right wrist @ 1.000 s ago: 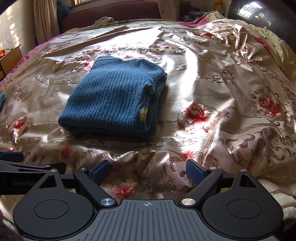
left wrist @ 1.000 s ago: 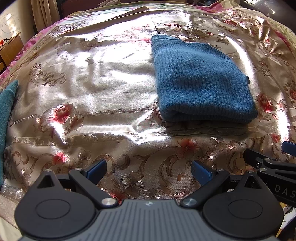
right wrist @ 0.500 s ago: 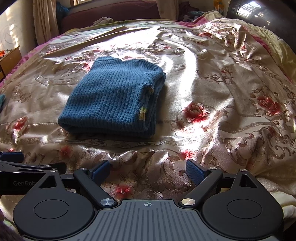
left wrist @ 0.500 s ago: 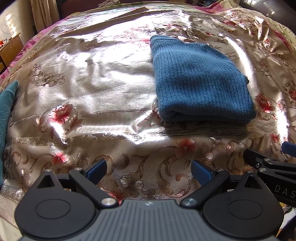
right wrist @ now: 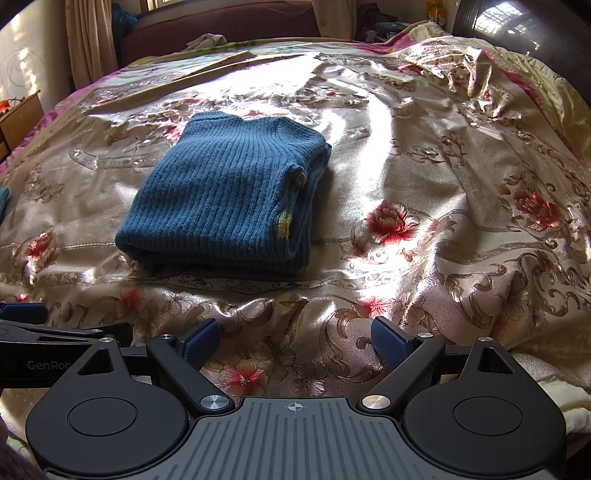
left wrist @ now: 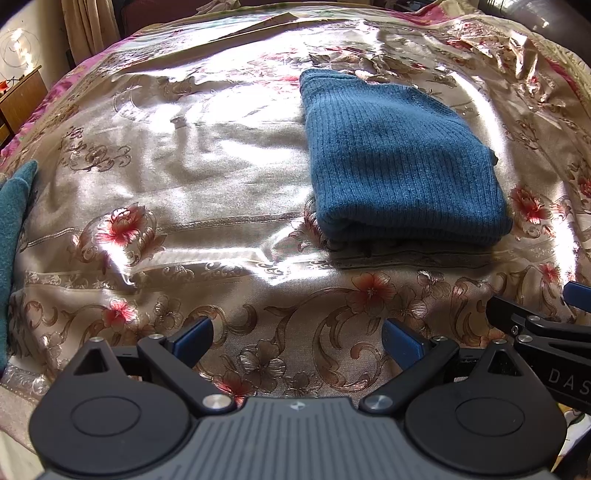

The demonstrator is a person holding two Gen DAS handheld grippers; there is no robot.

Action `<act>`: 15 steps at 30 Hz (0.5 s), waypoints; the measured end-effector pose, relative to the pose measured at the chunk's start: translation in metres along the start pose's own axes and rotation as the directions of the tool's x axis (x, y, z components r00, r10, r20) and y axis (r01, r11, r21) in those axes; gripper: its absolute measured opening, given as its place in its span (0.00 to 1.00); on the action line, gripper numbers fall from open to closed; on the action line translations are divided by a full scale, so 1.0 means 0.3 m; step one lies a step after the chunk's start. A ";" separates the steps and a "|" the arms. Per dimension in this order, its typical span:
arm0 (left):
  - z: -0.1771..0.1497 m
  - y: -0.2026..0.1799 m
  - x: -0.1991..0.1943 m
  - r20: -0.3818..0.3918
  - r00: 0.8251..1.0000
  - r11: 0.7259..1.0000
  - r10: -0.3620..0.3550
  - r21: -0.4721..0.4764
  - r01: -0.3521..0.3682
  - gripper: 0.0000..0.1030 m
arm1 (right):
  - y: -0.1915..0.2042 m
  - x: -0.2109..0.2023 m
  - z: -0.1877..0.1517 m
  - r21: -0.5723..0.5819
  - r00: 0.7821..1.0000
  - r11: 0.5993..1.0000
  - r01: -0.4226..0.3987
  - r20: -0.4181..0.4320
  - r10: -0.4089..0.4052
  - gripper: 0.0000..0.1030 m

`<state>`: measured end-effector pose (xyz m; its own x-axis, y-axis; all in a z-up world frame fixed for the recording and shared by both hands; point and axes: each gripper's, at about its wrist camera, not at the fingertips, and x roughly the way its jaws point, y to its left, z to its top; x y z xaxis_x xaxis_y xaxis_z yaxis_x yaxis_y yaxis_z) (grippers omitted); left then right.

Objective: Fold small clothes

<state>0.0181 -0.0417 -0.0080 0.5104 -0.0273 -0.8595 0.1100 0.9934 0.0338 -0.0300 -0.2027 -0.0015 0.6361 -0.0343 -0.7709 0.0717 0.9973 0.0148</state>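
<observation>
A piece of teal cloth [left wrist: 13, 254] lies at the far left edge of the bed, seen from the left wrist. Only a part of it shows. A small wooden table [left wrist: 20, 98] stands by the wall past the left side of the bed, next to a tan curtain [left wrist: 90, 31].

The bed has a shiny gold bedspread [left wrist: 184, 192] with red flowers on it. The sun makes bright spots on it.

The left gripper [left wrist: 297, 339] is low and near, above the near edge of the bedspread. Its two blue fingers are spread wide and there is nothing between them.

A blue knitted sweater [right wrist: 229, 192] lies folded on the bedspread, farther away than both grippers and touching neither one. It sits about in the middle of the bed. A little yellow patch shows on its right side.

The right gripper [right wrist: 295, 339] is low and near too, just right of the left one. Its blue fingers are spread wide, with only bedspread under them. The far right of the bedspread is bunched up and wrinkly
</observation>
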 end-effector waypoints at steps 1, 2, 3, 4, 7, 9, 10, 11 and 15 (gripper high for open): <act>-0.001 0.000 0.000 0.000 1.000 1.000 0.001 0.000 -0.001 0.99 | 0.000 0.000 0.000 -0.001 1.000 1.000 0.001 0.000 -0.001 0.88; -0.001 0.000 0.000 0.000 1.000 1.000 0.000 -0.001 0.000 0.99 | -0.001 0.000 -0.001 -0.001 1.000 1.000 0.001 0.000 -0.001 0.88; -0.001 0.001 0.000 0.000 1.000 1.000 -0.001 -0.002 0.001 0.99 | -0.001 0.000 -0.001 0.000 1.000 1.000 0.001 0.000 -0.001 0.88; -0.001 0.001 0.000 0.000 1.000 1.000 -0.002 -0.002 0.002 0.99 | -0.002 0.000 -0.001 0.000 1.000 1.000 0.001 -0.001 -0.001 0.88; -0.001 0.002 0.000 0.000 1.000 1.000 -0.002 -0.002 0.002 0.99 | -0.001 0.000 -0.001 -0.001 1.000 1.000 0.002 -0.001 -0.002 0.88; -0.001 0.002 0.000 -0.001 1.000 1.000 -0.002 -0.003 0.002 0.99 | -0.001 0.000 0.000 -0.001 1.000 1.000 0.001 -0.001 -0.001 0.88; 0.000 0.002 0.000 -0.001 1.000 1.000 -0.002 -0.003 0.002 0.99 | -0.001 0.000 0.001 0.000 1.000 1.000 0.001 -0.001 -0.001 0.88; 0.000 0.002 -0.001 0.000 1.000 1.000 -0.002 -0.002 0.002 0.99 | 0.000 0.000 0.001 0.000 1.000 1.000 0.001 -0.001 -0.001 0.88; 0.001 0.003 -0.003 0.004 1.000 1.000 -0.001 -0.001 0.001 0.99 | -0.004 -0.002 -0.002 0.005 1.000 1.000 -0.001 -0.004 0.001 0.88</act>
<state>0.0182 -0.0409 -0.0070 0.5141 -0.0283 -0.8573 0.1098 0.9934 0.0331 -0.0309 -0.2038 -0.0014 0.6331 -0.0331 -0.7734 0.0748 0.9970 0.0186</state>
